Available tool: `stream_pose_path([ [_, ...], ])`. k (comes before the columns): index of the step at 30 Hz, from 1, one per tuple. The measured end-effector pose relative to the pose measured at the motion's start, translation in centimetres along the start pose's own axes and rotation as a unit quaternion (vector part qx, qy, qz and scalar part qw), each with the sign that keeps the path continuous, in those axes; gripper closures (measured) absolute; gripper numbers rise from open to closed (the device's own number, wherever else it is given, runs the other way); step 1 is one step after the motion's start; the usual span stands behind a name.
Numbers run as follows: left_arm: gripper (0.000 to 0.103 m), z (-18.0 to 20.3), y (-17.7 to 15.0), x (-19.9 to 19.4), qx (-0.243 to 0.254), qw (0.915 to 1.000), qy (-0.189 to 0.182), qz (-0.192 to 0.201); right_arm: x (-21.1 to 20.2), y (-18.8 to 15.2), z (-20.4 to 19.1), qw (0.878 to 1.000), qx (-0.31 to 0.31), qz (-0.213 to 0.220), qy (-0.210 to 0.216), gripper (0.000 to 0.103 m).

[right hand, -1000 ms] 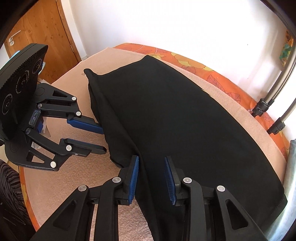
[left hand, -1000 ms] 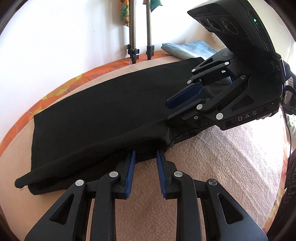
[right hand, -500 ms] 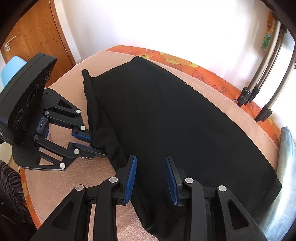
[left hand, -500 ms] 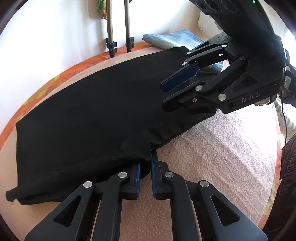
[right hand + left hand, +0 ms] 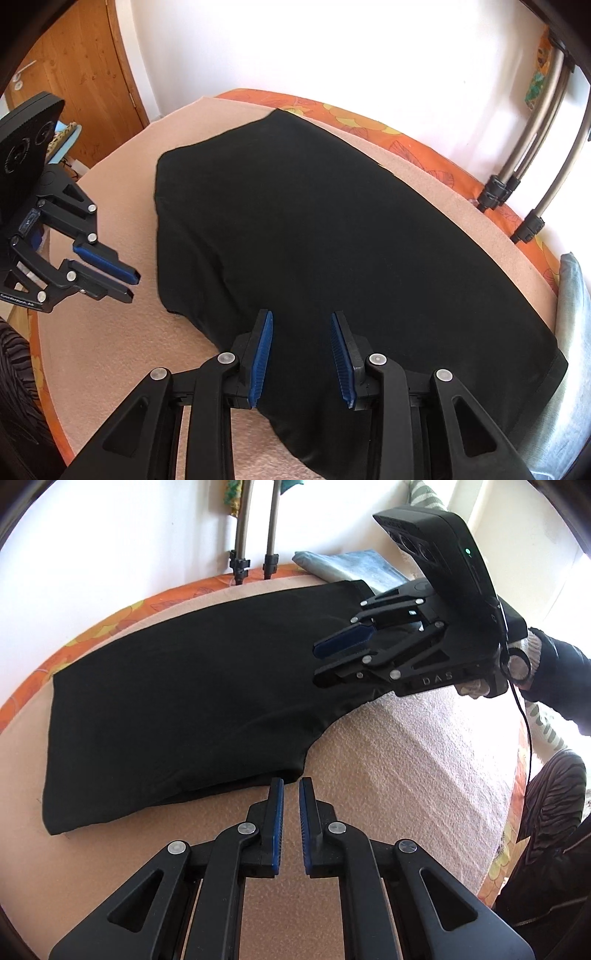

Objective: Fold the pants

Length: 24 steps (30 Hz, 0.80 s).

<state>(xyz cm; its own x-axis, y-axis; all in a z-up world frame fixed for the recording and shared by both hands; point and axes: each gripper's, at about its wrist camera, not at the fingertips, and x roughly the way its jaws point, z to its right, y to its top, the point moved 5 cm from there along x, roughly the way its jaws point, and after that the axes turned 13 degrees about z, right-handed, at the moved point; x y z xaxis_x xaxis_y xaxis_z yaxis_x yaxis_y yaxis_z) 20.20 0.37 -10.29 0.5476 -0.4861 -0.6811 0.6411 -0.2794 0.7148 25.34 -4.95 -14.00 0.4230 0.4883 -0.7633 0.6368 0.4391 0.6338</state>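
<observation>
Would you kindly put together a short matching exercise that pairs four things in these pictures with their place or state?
Things:
1. black pants
2. left gripper
3. right gripper
4. blue jeans

Places or states:
A. open above the black cloth
B. folded beyond the far end of the black cloth
C. spread flat on the beige blanket
D. slightly open and empty, just off the cloth's edge

Pairs: 1-C, 2-D, 3-A, 4-B

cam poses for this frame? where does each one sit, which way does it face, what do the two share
Left wrist: on the left hand-held gripper, looking along its fingers at the pants edge; the gloved right hand shows.
Right wrist: on the right hand-held gripper, over the pants, facing the wall.
Shared: pants, pink blanket, each other's gripper.
</observation>
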Motion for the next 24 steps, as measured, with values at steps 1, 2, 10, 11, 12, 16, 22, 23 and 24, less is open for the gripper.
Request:
stream_pose_path([
  [1, 0.096, -0.8, 0.2, -0.4, -0.008, 0.9998, 0.013, 0.008, 0.0, 0.3, -0.8, 1.0, -0.003, 0.006, 0.008, 0.07],
  [2, 0.096, -1.8, 0.4, -0.9, -0.021, 0.9994, 0.024, 0.014, 0.1, 0.6, -1.6, 1.0, -0.007, 0.012, 0.016, 0.07],
  [10, 0.052, -12.4, -0.9, -5.8, -0.137, 0.9769, 0.155, 0.052, 1.8, 1.5, -6.9, 0.996, -0.047, 0.02, 0.074, 0.067],
  [11, 0.052, -13.5, -1.3, -6.1, -0.155, 0.9732, 0.162, 0.051, 2.2, 1.3, -7.2, 0.996, -0.05, 0.013, 0.075, 0.067],
  [12, 0.052, -14.4, -1.7, -6.3, -0.169, 0.9698, 0.168, 0.051, 2.7, 1.2, -7.4, 0.996, -0.052, 0.007, 0.073, 0.067],
  [16, 0.052, -16.4, -3.4, -6.3, -0.223, 0.9588, 0.171, 0.045, 3.9, 0.5, -7.3, 0.996, -0.04, -0.02, 0.073, 0.067],
  [22, 0.052, -17.3, -3.8, -4.8, -0.251, 0.9525, 0.166, 0.049, 3.8, 0.7, -7.5, 0.996, -0.039, -0.031, 0.074, 0.067],
  [23, 0.052, -17.3, -3.8, -4.4, -0.252, 0.9523, 0.165, 0.047, 3.2, 0.8, -7.4, 0.996, -0.033, -0.029, 0.078, 0.067],
  [24, 0.052, -17.4, -3.7, -3.9, -0.253, 0.9522, 0.164, 0.048, 2.9, 1.1, -7.3, 0.996, -0.027, -0.025, 0.082, 0.067],
])
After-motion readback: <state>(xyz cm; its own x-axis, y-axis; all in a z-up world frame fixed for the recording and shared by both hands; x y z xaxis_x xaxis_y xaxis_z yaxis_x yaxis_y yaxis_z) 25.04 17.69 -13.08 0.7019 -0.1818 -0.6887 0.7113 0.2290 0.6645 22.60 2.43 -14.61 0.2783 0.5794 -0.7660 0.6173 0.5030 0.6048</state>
